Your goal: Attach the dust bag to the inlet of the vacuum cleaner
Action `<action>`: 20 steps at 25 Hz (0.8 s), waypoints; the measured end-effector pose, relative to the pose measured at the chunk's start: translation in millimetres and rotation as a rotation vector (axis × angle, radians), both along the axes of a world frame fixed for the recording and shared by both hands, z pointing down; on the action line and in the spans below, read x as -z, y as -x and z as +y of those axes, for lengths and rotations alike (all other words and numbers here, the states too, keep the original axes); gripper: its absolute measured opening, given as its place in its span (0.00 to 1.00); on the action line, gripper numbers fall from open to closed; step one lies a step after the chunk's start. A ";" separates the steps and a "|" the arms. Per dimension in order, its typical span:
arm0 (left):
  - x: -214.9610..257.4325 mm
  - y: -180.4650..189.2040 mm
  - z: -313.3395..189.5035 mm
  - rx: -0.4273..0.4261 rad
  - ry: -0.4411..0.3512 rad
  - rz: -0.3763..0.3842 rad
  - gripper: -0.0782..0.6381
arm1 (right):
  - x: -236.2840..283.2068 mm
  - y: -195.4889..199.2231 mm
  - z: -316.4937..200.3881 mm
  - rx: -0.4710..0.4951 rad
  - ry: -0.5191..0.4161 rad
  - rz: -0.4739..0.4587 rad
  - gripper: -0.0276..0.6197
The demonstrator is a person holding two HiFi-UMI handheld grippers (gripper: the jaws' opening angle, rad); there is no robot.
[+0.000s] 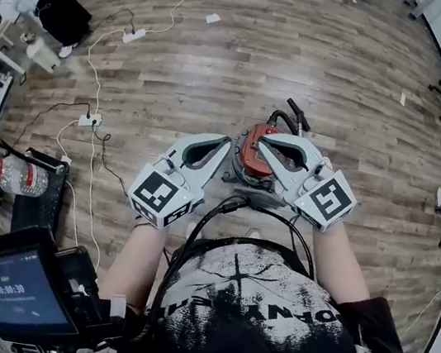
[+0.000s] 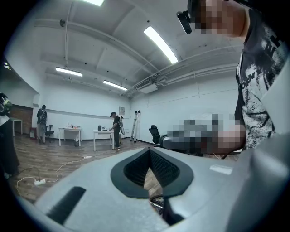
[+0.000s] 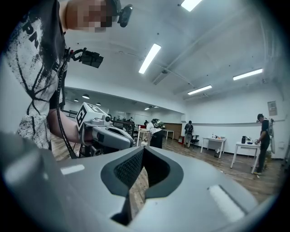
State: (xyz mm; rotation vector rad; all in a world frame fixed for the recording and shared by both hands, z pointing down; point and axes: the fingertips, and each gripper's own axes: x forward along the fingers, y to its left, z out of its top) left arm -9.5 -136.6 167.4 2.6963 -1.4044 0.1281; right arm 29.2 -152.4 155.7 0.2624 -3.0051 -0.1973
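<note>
Red-topped vacuum cleaner [image 1: 248,159] sits on the wood floor [image 1: 308,52] below and between the left gripper [image 1: 224,143] and right gripper [image 1: 267,140], equally near; both jaws pressed together, empty. No dust bag shows.

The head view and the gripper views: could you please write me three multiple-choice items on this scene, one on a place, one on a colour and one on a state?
1. Where does the vacuum cleaner stand?
A. on a desk
B. on the wooden floor
C. on a chair

2. What colour is its top?
A. blue
B. yellow
C. red

3. How do the left gripper's jaws stand?
A. shut, with nothing between them
B. wide open
C. shut on a bottle

Answers:
1 B, since planks surround it in the head view.
2 C, since its round top shows red.
3 A, since the tips meet and only floor shows behind them.
</note>
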 end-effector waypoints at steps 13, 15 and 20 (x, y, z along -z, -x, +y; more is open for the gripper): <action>1.6 -6.8 9.5 -0.058 0.001 -0.006 0.12 | 4.5 -3.7 9.0 -0.047 -0.014 -0.009 0.05; 2.6 -9.5 10.3 -0.063 -0.001 -0.005 0.12 | 5.1 -7.3 10.5 -0.055 -0.018 -0.003 0.05; 2.0 -17.3 10.8 -0.084 0.002 -0.002 0.12 | 9.8 -12.5 11.5 -0.048 -0.076 -0.021 0.05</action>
